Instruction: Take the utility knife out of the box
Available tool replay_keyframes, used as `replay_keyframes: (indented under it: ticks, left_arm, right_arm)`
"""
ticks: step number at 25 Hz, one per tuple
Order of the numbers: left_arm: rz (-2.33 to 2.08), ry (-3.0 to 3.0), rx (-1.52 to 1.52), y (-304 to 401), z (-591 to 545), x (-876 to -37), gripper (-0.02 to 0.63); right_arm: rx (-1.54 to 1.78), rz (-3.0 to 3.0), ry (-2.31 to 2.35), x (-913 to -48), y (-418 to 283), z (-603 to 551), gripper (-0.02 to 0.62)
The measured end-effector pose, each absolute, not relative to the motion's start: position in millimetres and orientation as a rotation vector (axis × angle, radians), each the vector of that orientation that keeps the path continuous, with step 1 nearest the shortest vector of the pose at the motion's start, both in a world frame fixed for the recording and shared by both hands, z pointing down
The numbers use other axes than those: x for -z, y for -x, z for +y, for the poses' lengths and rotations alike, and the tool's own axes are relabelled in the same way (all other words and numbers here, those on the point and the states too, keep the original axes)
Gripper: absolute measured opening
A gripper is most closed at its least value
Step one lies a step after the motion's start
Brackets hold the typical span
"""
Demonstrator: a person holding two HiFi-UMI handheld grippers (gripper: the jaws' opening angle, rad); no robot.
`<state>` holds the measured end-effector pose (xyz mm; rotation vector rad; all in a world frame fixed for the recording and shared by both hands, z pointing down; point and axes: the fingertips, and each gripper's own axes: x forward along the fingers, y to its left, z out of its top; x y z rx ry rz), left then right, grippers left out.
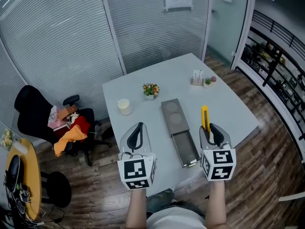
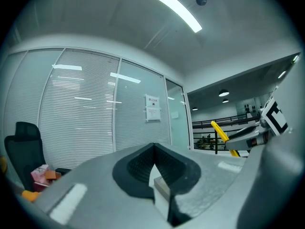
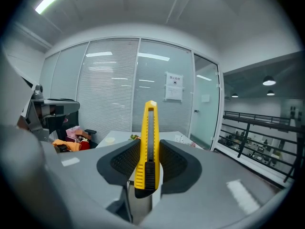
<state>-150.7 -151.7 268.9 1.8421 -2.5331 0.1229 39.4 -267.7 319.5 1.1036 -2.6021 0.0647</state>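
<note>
Utility knife (image 1: 205,119) rear end prob. hidden in right gripper (image 1: 209,128).

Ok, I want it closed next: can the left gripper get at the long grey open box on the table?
Probably yes. The left gripper, fingers together and empty, hovers just left of the long grey open box, with only bare white table between them.

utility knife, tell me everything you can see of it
The utility knife is slim and yellow, plastic by its look, with a dark slot down its face and a ribbed black slider near the rear end. No blade shows. It is clamped between the right gripper's ribbed pads, tip pointing forward past them, above the table, beside the open gray box.
</note>
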Motion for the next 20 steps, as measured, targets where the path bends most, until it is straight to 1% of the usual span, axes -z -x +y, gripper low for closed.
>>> replay_keyframes:
  ticks: [20]
  left_arm:
    - [-2.528, -1.829, -0.118, 159.4, -153.8, -271.9, 0.000]
  right_arm:
    - [-0.048, -2.618, -1.093, -315.1, -28.7, -269.7, 0.155]
